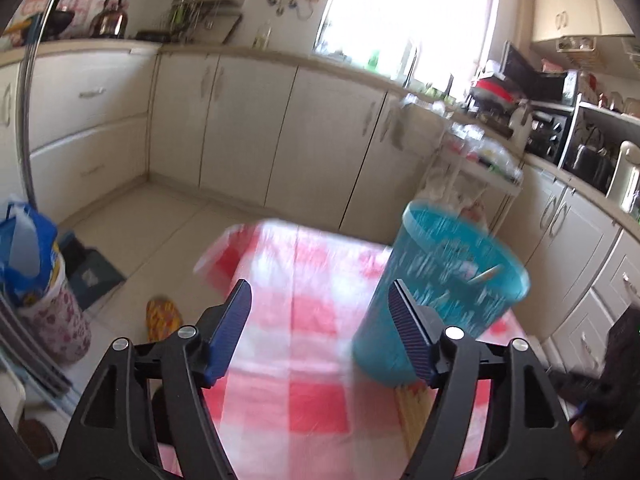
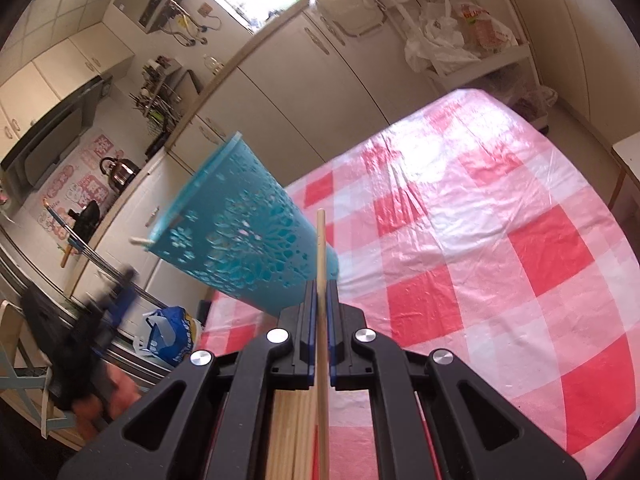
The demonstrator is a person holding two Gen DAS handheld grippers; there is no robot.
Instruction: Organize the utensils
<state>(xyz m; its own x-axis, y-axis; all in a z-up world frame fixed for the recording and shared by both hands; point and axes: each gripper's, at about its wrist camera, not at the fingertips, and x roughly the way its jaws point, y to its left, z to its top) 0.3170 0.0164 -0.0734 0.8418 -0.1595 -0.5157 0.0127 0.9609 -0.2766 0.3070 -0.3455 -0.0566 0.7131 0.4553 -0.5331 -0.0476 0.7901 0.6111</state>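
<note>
A teal perforated utensil holder [image 1: 440,292] stands on the red-and-white checked tablecloth [image 1: 304,320], with one chopstick [image 1: 486,274] leaning inside it. My left gripper [image 1: 322,324] is open with nothing between its blue pads; the holder is just beyond its right finger. A bundle of wooden chopsticks [image 1: 412,412] lies on the cloth below that finger. In the right wrist view my right gripper [image 2: 320,286] is shut on a single wooden chopstick [image 2: 321,240] that points up past the holder [image 2: 248,240]. The bundle [image 2: 288,432] lies under this gripper.
A white bucket with a blue bag [image 1: 36,264] and a patterned slipper [image 1: 160,316] sit on the floor to the left of the table. Beyond the holder stands a white rack with plastic bags [image 1: 476,168]. Cream cabinets [image 1: 248,128] line the walls.
</note>
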